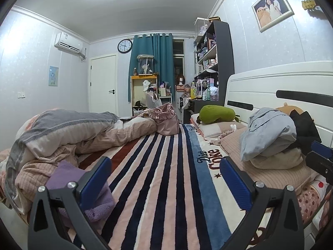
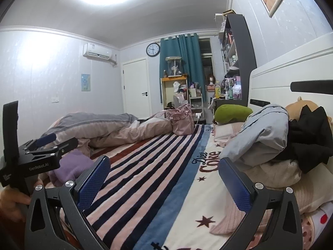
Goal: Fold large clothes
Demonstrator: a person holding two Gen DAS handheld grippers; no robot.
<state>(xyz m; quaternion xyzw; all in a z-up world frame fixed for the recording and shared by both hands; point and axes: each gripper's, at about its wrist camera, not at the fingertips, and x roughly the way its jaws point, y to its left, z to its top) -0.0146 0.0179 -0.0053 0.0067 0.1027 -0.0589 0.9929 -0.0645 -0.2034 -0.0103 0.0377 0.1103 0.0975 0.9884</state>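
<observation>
- We held the left tool (image 1: 165, 179) and the right tool (image 2: 164, 179) low over the striped blanket (image 1: 162, 166) on the bed, both with fingers spread wide and nothing between them.
- The clothes lay heaped at our right on the pink pillow (image 2: 308, 191) by the headboard (image 2: 291, 70): a light blue garment (image 2: 260, 133) on top, a black garment (image 2: 308, 143) beside it, a cream piece (image 2: 270, 173) beneath.
- A purple garment (image 2: 70, 166) sat bunched at the left, near the rumpled duvet (image 1: 62, 133).
- We judged the step to be picking one garment; taking the blue one by an edge would lift it off without dragging the pile.
- Crumpled as it was, we could not tell its long axis or which way it pointed.
- The bare stripes ahead looked a fit place to spread it flat.
</observation>
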